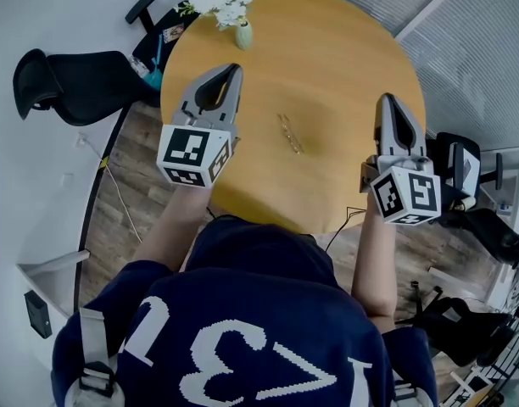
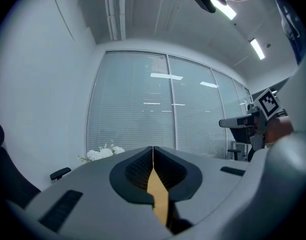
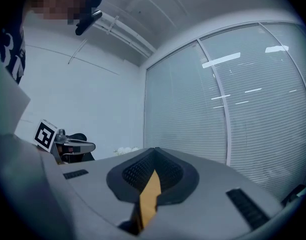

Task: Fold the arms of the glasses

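Glasses (image 1: 289, 134), clear-framed, on round wooden table (image 1: 344, 58); left gripper (image 1: 234, 69), right gripper (image 1: 387, 99): jaws closed, empty.

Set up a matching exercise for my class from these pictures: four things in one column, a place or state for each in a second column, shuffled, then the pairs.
Column one:
1. glasses
2. vase of white flowers
3. left gripper
4. black chair

Column two:
A. near the far edge of the table
B. off the table, at the head view's left
C. lying near the table's middle
D. jaws shut, nothing between them

Pairs: 1-C, 2-A, 3-D, 4-B
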Demonstrator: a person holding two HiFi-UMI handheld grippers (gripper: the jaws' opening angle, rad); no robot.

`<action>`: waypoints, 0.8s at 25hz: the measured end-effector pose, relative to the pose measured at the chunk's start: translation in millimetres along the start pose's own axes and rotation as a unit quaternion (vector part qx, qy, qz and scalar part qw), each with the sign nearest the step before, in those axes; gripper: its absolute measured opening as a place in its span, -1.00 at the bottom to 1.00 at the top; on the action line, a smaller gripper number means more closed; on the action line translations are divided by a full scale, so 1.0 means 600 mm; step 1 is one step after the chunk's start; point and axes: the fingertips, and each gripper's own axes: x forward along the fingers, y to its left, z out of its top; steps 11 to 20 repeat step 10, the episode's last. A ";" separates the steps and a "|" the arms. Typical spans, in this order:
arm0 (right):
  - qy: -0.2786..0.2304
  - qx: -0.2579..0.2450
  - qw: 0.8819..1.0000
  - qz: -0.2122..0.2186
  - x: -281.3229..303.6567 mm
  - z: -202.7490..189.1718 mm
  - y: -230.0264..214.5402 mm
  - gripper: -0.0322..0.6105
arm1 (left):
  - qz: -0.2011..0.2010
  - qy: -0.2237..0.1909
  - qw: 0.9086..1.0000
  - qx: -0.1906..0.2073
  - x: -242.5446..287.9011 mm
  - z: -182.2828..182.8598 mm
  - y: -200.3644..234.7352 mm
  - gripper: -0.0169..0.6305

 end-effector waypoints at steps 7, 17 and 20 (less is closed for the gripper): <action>0.002 -0.005 1.000 0.000 0.004 -0.005 0.000 -0.82 | -0.004 0.005 1.000 0.002 0.008 -0.007 -0.002 -0.89; 0.002 -0.006 1.000 0.000 0.010 -0.007 0.001 -0.82 | -0.007 0.006 1.000 0.002 0.014 -0.010 0.000 -0.89; 0.002 -0.006 1.000 0.000 0.010 -0.007 0.001 -0.82 | -0.007 0.006 1.000 0.002 0.014 -0.010 0.000 -0.89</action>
